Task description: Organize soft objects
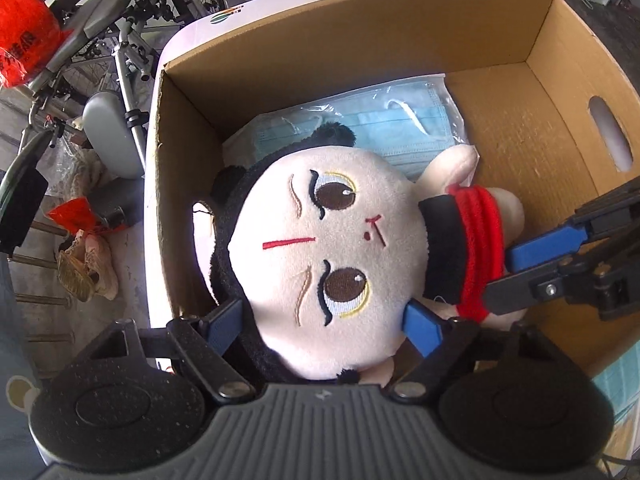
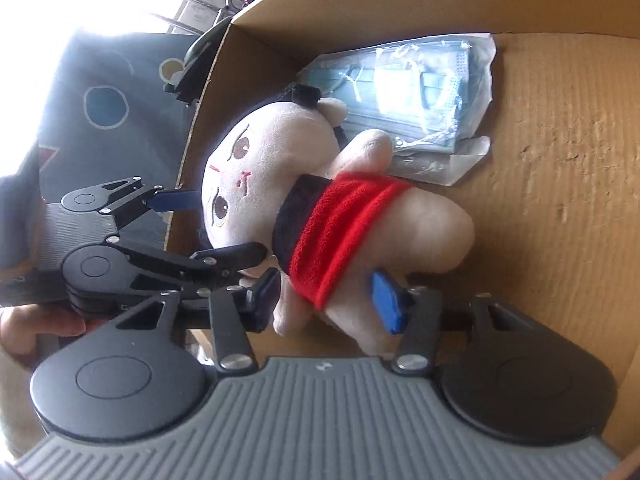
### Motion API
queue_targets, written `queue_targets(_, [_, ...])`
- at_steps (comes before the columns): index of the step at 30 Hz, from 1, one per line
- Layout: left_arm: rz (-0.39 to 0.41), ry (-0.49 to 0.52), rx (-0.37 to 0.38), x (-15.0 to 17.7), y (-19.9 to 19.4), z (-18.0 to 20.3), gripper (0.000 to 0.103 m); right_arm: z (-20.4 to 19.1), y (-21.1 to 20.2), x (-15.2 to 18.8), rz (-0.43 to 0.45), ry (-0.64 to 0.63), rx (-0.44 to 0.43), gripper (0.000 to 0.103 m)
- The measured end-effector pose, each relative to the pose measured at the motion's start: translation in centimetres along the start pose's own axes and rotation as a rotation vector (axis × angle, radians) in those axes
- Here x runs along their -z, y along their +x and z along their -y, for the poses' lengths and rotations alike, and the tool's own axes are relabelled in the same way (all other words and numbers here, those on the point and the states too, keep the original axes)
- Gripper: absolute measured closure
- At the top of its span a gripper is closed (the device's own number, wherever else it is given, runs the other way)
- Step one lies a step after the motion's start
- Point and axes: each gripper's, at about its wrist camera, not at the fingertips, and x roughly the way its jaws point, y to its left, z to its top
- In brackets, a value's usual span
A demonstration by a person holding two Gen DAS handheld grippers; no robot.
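Note:
A plush doll (image 1: 340, 220) with a big cream head, black hair and a red garment (image 2: 340, 232) lies inside a cardboard box (image 1: 360, 40). Its head rests partly over a plastic pack of blue face masks (image 1: 400, 124). My left gripper (image 1: 322, 310) straddles the doll's head, one blue pad against the hair and the other against the cheek. My right gripper (image 2: 324, 284) is shut on the lower body at the red garment's hem. It enters the left wrist view from the right (image 1: 498, 276). The left gripper (image 2: 228, 224) shows in the right wrist view at the head.
The box's right wall has an oval handle hole (image 1: 608, 132). Bare cardboard floor (image 2: 560, 160) lies beyond the doll. Outside the box to the left stand a metal wheelchair frame (image 1: 120, 40), a red plastic bag (image 1: 24, 40) and floor clutter. A hand (image 2: 32, 328) holds the left gripper.

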Motion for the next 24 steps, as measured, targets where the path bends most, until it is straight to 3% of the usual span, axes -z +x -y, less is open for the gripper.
queue_targets(1, [-0.011,0.031,-0.038,0.1,-0.3,-0.1,0.016,-0.5,0.3,-0.3,0.006,0.000,-0.017,0.060])
queue_targets(3, [-0.051,0.010,-0.022,0.5,0.1,-0.8,0.011,-1.7,1.2,-0.5,0.004,-0.034,0.023,0.058])
queue_targets(9, [-0.058,0.048,-0.084,1.2,0.3,-0.1,0.010,-2.2,1.5,-0.7,0.008,-0.030,0.040,0.054])
queue_targets(11, [-0.015,0.059,-0.108,0.8,-0.9,0.1,0.015,-2.0,1.1,-0.5,0.014,-0.040,0.045,0.054])
queue_targets(15, [0.099,0.054,-0.150,-1.6,-2.6,0.2,0.015,-1.6,1.0,-0.2,0.009,-0.048,0.025,0.054])
queue_targets(19, [0.168,-0.028,-0.032,-4.9,-1.5,-1.4,0.019,-1.4,0.6,0.0,0.008,-0.067,0.011,0.054])
queue_targets(20, [0.160,-0.052,0.008,-5.7,-0.6,-1.7,0.012,-1.3,0.6,0.0,0.009,-0.056,0.005,0.054])
queue_targets(22, [0.120,-0.094,0.085,-6.6,1.5,-2.1,0.007,-1.1,0.8,0.0,0.017,-0.047,-0.008,0.054])
queue_targets(24, [0.102,0.002,0.048,-6.1,3.0,-0.7,0.007,-1.3,1.0,-0.1,0.015,-0.048,-0.010,0.054])
